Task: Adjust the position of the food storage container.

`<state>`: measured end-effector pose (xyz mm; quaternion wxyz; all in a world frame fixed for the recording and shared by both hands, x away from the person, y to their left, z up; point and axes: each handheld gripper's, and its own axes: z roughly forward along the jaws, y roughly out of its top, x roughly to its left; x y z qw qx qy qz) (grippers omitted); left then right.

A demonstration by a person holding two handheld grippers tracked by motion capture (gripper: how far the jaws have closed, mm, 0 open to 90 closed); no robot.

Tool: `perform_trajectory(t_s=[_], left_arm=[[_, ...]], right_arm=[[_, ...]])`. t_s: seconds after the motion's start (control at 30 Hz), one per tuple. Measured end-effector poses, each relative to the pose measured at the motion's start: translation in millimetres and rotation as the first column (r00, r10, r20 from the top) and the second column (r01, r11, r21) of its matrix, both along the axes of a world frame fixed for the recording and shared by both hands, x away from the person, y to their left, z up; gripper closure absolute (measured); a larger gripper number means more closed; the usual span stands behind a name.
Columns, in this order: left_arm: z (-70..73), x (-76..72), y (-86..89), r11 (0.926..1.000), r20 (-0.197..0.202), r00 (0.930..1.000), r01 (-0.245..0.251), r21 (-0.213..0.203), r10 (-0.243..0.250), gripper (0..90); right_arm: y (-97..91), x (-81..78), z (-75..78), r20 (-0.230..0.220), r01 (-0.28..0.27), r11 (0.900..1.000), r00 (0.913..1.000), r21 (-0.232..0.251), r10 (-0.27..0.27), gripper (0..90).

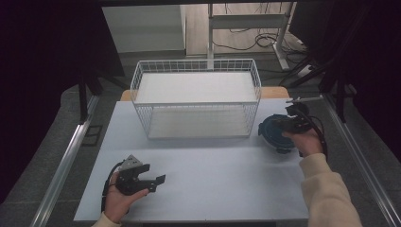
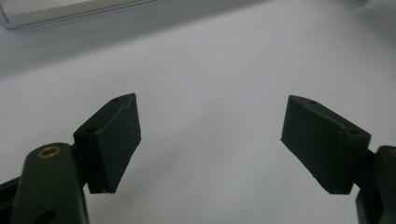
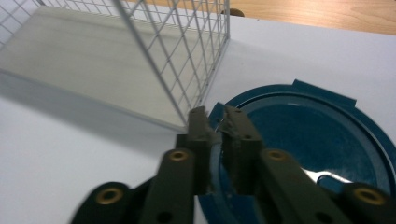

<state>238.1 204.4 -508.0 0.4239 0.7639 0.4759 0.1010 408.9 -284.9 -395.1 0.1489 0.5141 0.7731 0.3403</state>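
The white bench carries an empty white wire basket. Just right of it, the right tongs have clamped the rim of a round blue lid, apparently the pick-up step. Next likely calls for carrying it over the basket wall. The left tongs rest wide open, empty.

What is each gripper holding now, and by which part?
The right gripper grips the round blue lid by its rim, on the side next to the wire basket. The left gripper is open and holds nothing.
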Motion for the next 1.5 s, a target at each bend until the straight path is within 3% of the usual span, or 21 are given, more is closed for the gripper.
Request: perform_trajectory(t_s=[0.13,0.43,0.47,0.6,0.8,1.03,1.13,1.5], left_arm=[[0.1,-0.2,0.4,1.0,-0.002,1.0,0.0,0.0,0.0,19.5],[-0.6,-0.1,1.6,1.0,-0.002,1.0,0.0,-0.005,0.0,19.5],[-1.1,0.1,1.2,1.0,-0.006,1.0,0.0,-0.007,0.0,19.5],[-1.0,0.2,1.0,1.0,-0.006,1.0,0.002,-0.008,-0.002,19.5],[-2.6,2.0,4.0,0.9999,-0.015,0.9999,-0.007,-0.012,0.007,19.6],[-2.4,1.4,5.0,0.9998,-0.016,0.9998,-0.009,-0.019,0.009,19.6],[-2.1,1.2,5.4,0.9998,-0.015,0.9998,-0.012,-0.018,0.012,19.6],[-1.1,0.0,4.7,0.9998,-0.01,0.9999,-0.01,-0.015,0.009,19.6]], right_arm=[[1.9,14.5,-3.7,-0.007,0.019,0.9994,0.9998,-0.028,-0.019,89.3],[0.9,46.7,-14.2,-0.011,0.074,0.9967,0.9972,-0.034,-0.075,89.6],[-2.0,55.5,-18.2,-0.019,0.099,0.995,0.9948,-0.009,-0.1,89.7],[-4.7,72.6,-29.8,-0.036,0.139,0.9903,0.9897,0.004,-0.139,89.7],[-4.1,90.0,-46.1,-0.057,0.156,0.9875,0.9859,-0.018,-0.157,89.7],[-3.6,97.2,-56.3,-0.068,0.157,0.9861,0.9847,-0.052,-0.161,90.0],[1.7,98.7,-54.2,-0.071,0.144,0.9828,0.9857,-0.116,-0.153,90.0],[2.9,91.7,-53.0,-0.082,0.145,0.979,0.9841,-0.144,-0.158,90.0]])
